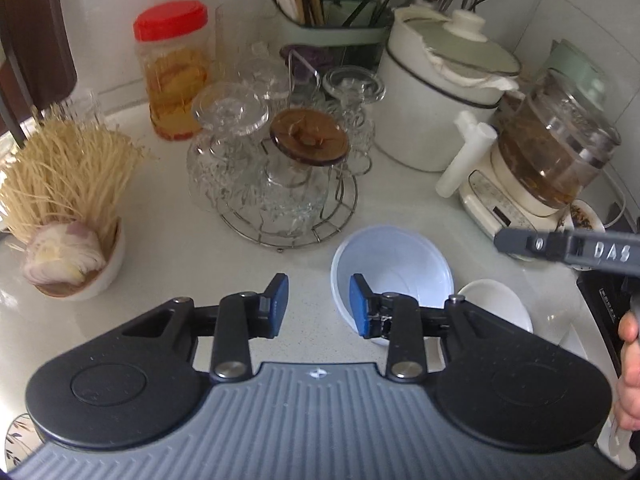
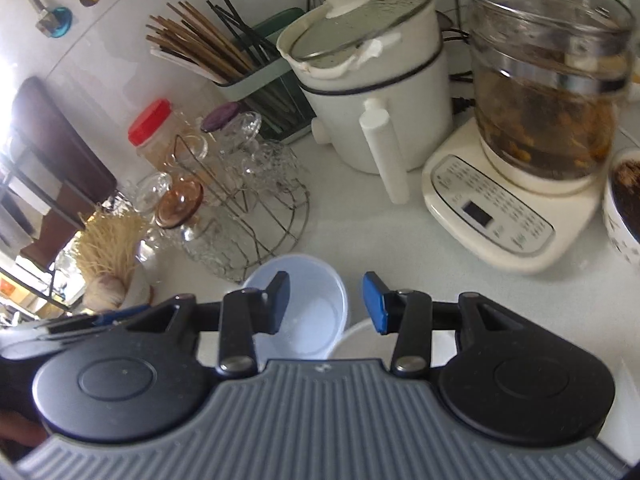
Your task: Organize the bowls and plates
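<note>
Both sets of tongs hang open and empty: the left tongs (image 1: 319,306) just beside the pale blue bowl (image 1: 394,264), the right tongs (image 2: 326,303) above where it meets the white dish (image 1: 498,306). Both sit loose on the desk (image 1: 168,248), unstacked, so the sorting looks barely begun; a patterned bowl (image 2: 622,216) waits farther right.
</note>
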A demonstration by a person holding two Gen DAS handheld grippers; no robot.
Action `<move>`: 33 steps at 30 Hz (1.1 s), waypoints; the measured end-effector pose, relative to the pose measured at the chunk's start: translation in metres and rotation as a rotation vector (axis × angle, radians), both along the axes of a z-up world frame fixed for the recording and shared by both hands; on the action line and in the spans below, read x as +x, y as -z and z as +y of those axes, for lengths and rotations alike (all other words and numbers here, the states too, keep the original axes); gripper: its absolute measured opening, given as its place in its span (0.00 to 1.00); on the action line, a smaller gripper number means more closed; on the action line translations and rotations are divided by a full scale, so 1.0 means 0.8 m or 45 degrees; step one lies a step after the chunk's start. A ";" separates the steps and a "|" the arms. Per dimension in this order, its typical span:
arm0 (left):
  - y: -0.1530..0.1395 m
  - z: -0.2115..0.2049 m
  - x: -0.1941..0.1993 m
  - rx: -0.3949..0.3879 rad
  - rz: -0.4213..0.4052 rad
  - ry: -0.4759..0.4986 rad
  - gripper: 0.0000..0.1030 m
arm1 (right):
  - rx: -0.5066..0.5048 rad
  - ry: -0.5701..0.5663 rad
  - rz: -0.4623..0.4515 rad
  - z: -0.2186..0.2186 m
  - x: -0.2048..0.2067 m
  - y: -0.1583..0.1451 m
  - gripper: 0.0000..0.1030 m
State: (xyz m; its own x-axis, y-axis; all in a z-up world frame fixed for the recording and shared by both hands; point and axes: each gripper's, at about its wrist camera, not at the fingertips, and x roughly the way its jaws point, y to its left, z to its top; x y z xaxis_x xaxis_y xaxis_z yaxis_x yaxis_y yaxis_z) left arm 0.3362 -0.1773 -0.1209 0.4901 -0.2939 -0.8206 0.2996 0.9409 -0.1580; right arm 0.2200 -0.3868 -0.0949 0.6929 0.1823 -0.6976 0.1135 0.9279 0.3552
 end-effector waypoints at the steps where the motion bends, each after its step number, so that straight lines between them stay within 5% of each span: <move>1: 0.004 -0.002 0.002 0.003 0.011 -0.003 0.38 | -0.002 -0.011 0.003 -0.001 0.005 0.000 0.43; 22: 0.076 -0.034 0.053 0.037 0.267 -0.043 0.38 | 0.017 -0.219 0.295 -0.014 0.090 0.081 0.41; 33: 0.092 -0.049 0.068 0.084 0.300 -0.059 0.37 | 0.042 -0.303 0.357 -0.015 0.116 0.103 0.26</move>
